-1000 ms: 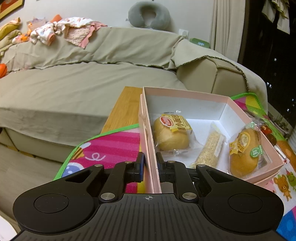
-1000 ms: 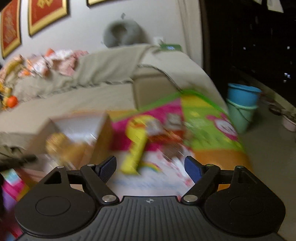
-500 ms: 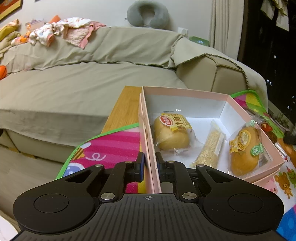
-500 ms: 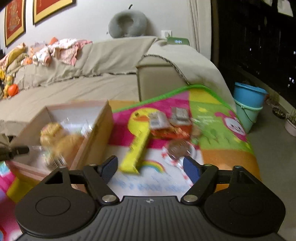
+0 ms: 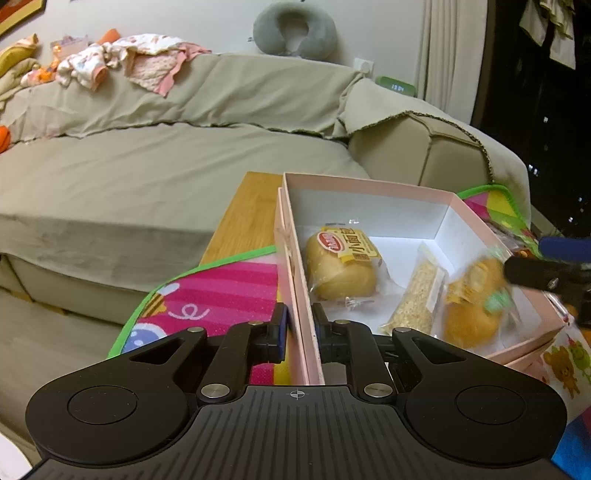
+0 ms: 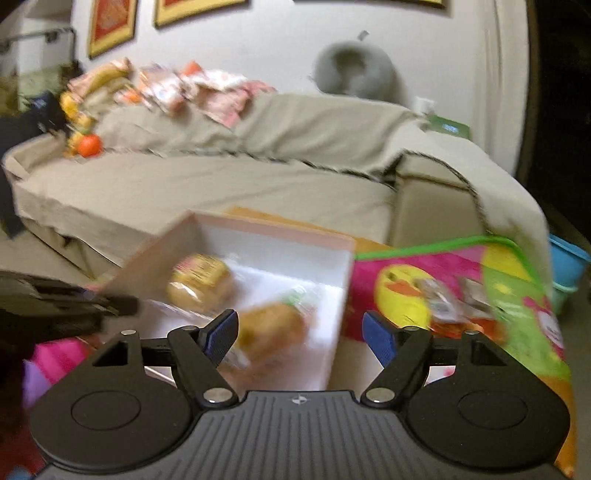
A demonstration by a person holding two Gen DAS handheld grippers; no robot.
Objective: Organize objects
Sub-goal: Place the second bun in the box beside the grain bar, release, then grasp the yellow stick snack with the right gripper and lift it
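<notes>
A beige-draped sofa [image 5: 166,166] fills the background, with a heap of clothes [image 5: 122,62] along its back and a grey neck pillow [image 5: 295,27] above it. In front stands a wooden worktop [image 5: 243,218], mostly covered by a bright play mat [image 5: 221,291] with a green border.

On the mat sits an open pink box [image 5: 369,184] with a white inside. It holds three wrapped snacks: a bun [image 5: 343,266] with a yellow and red label near the left wall, a narrow crumbly bar [image 5: 417,295] in the middle, and a second bun [image 5: 476,306], blurred, near the right wall. In the right wrist view more small packets [image 6: 447,295] lie on the mat to the right of the box, well apart from it.

The left gripper [image 5: 299,328] has its jaws drawn narrow and clamped on the box's left wall, one finger outside and one inside. The right gripper [image 6: 301,332] hangs over the box's near right corner, its jaws standing wide with nothing pressed between them; its left finger is over the second bun and its right finger is outside the box wall, above the mat. In the left wrist view one of its blue-padded fingers [image 5: 565,247] shows at the right edge, just beside the second bun. The right wrist view is smeared by motion, so whether a finger touches the bun cannot be told.
</notes>
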